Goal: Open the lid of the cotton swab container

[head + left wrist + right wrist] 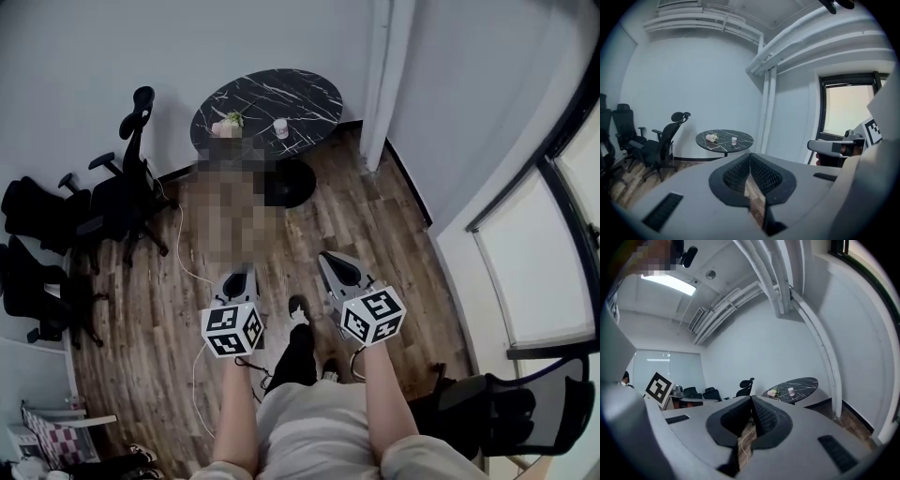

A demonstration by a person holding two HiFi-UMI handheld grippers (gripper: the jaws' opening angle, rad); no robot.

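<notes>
A small white cotton swab container [280, 127] stands on a round black marble table [300, 94] far across the room; it shows tiny in the left gripper view [734, 140] and the right gripper view [791, 391]. My left gripper [238, 277] and right gripper [332, 266] are held side by side over the wooden floor, well short of the table. Both are shut, jaw tips meeting, with nothing between them [750, 157] [751, 400].
A small pink flower piece [228, 123] sits on the table left of the container. Black office chairs [131, 187] stand at the left wall. A white cable [187, 272] runs along the floor. A white pillar [382, 84] rises right of the table; another chair [525, 412] at bottom right.
</notes>
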